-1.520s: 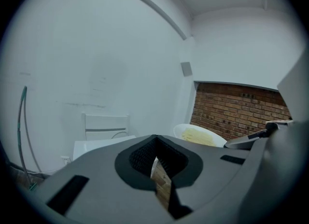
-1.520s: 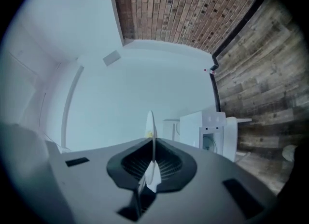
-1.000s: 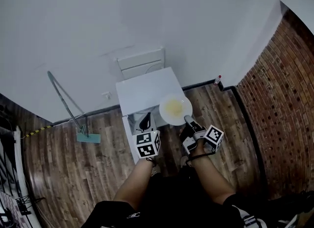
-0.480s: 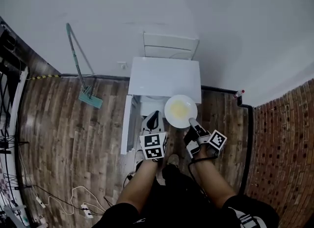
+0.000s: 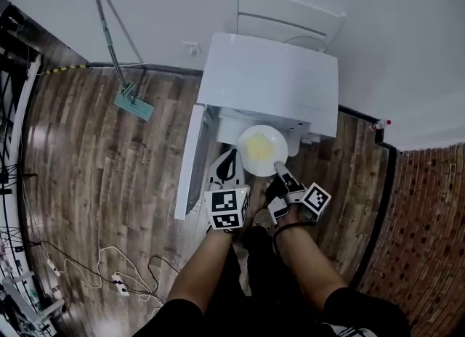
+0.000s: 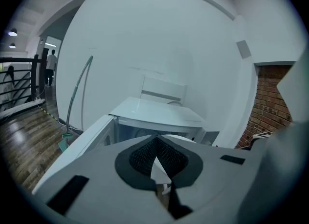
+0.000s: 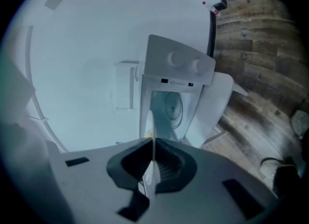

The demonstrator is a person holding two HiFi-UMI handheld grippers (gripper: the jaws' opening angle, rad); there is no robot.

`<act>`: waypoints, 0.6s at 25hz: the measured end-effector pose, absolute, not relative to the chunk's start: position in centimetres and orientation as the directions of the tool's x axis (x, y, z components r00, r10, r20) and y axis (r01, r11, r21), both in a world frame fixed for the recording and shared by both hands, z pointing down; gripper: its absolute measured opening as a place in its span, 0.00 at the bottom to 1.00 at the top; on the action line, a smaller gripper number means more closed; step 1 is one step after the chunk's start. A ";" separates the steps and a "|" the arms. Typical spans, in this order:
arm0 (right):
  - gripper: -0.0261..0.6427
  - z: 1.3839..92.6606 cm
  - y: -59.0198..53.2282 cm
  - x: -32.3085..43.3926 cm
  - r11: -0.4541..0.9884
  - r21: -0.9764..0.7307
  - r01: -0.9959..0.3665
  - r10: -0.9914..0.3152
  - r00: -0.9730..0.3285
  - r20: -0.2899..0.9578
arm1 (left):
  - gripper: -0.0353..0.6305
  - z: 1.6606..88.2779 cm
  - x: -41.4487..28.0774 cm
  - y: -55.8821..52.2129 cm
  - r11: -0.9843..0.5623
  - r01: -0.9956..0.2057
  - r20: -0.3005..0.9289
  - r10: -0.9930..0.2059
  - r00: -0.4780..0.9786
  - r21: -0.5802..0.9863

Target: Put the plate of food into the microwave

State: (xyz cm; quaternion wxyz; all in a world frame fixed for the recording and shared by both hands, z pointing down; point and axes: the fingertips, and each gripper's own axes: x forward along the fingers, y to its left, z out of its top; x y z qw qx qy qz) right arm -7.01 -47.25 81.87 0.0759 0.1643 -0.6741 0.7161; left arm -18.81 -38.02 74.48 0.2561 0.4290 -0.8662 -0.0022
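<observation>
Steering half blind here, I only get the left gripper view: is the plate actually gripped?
Observer: Yes. The right tongs are shut on the plate at its near rim.
Operator: Any food on it?
Observer: A yellow patch of food sits in its middle.
Operator: Anything underfoot I should know about?
Observer: A corded power strip lies on the floor to your left.
</observation>
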 end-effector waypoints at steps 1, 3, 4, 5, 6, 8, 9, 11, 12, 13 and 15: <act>0.07 83.0 -47.5 -7.9 -0.067 -0.942 -0.329 -0.119 -0.935 0.335 | 0.05 75.6 -19.3 -38.0 0.631 -0.742 0.443 -0.745 -0.499 0.226; 0.07 85.2 -48.3 -10.1 -0.038 -0.943 -0.331 -0.131 -0.934 0.333 | 0.05 77.7 -20.6 -38.1 0.629 -0.743 0.441 -0.748 -0.497 0.229; 0.07 86.2 -48.8 -11.2 -0.033 -0.943 -0.331 -0.139 -0.933 0.332 | 0.05 78.5 -21.2 -38.2 0.626 -0.745 0.439 -0.750 -0.495 0.229; 0.07 87.2 -49.3 -12.3 -0.038 -0.944 -0.329 -0.152 -0.931 0.331 | 0.05 79.3 -21.8 -38.4 0.622 -0.749 0.437 -0.753 -0.492 0.229; 0.07 88.0 -50.0 -13.3 -0.048 -0.945 -0.324 -0.170 -0.929 0.328 | 0.05 79.9 -22.2 -38.5 0.615 -0.754 0.434 -0.759 -0.486 0.230; 0.07 89.4 -51.4 -15.3 -0.061 -0.950 -0.307 -0.213 -0.926 0.313 | 0.05 81.0 -22.9 -39.1 0.593 -0.770 0.427 -0.775 -0.467 0.235; 0.07 89.9 -52.0 -16.2 -0.060 -0.955 -0.292 -0.234 -0.925 0.298 | 0.05 81.5 -23.0 -39.3 0.581 -0.778 0.423 -0.783 -0.455 0.239; 0.07 90.8 -53.1 -17.9 -0.049 -0.965 -0.257 -0.269 -0.927 0.260 | 0.05 82.3 -23.0 -39.6 0.560 -0.790 0.420 -0.797 -0.433 0.249; 0.08 91.3 -53.3 -18.7 -0.048 -0.967 -0.251 -0.281 -0.925 0.254 | 0.05 82.6 -22.8 -39.7 0.551 -0.795 0.420 -0.803 -0.422 0.254; 0.07 91.8 -53.6 -19.3 -0.047 -0.966 -0.256 -0.290 -0.921 0.258 | 0.05 82.9 -22.7 -39.8 0.542 -0.800 0.420 -0.808 -0.412 0.258; 0.07 92.9 -54.1 -20.3 -0.037 -0.959 -0.281 -0.305 -0.911 0.279 | 0.05 83.4 -22.5 -40.0 0.527 -0.807 0.425 -0.816 -0.393 0.266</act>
